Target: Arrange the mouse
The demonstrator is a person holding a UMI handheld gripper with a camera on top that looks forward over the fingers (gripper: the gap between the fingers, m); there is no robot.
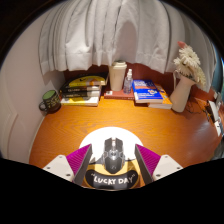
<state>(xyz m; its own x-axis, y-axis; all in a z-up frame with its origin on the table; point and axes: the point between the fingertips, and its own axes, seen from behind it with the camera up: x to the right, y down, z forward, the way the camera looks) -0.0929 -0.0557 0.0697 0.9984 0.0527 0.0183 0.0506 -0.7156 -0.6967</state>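
Right between my gripper's point(113, 163) fingers I read "LUCKY DAY", pale letters curving along the near edge of the dark round mat point(112, 180) under the mouse point(113, 153). That's the only wording I can make out; the covers on the books point(150, 93) beyond are too small to read.

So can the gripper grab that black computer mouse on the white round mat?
Probably yes: the black computer mouse already sits between the open gripper fingers on the white round mat, nothing blocking.
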